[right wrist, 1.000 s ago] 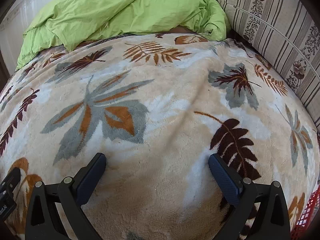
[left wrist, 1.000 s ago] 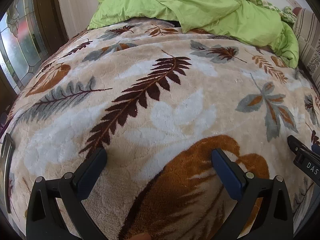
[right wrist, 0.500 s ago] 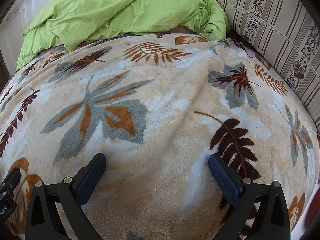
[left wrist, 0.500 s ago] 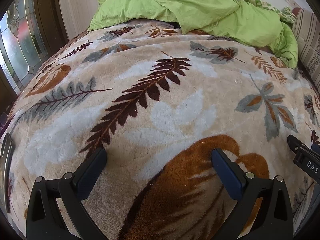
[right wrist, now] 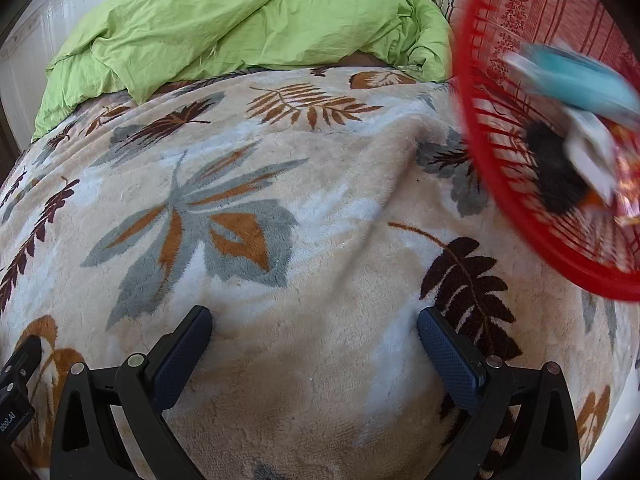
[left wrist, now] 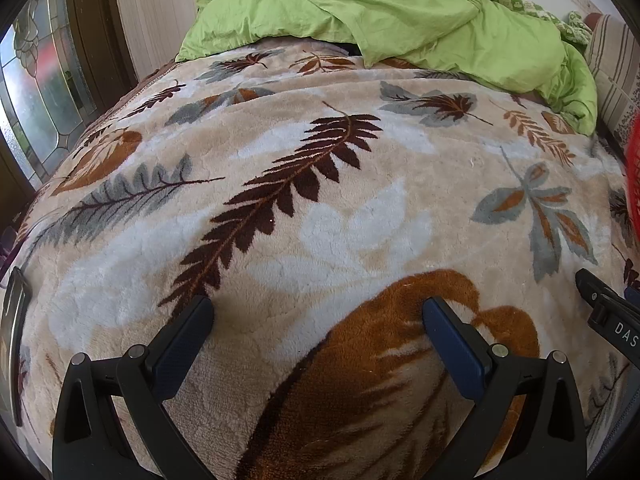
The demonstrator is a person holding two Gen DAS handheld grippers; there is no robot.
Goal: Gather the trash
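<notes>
A red slatted plastic basket is in the air at the right of the right wrist view, tipped toward the bed and blurred. Inside it I see blue packaging, something white and a dark lump. Its red edge also shows at the far right of the left wrist view. My right gripper is open above the leaf-patterned blanket, holding nothing. My left gripper is open too, over the same blanket. No trash lies on the blanket in either view.
A crumpled green duvet is heaped at the far end of the bed. A striped cushion stands along the right side. A stained-glass door is at the left. The other gripper's body shows at the right edge.
The red basket with trash in it has swung into view from the right, above the bed. Both grippers stay open in the same place.
</notes>
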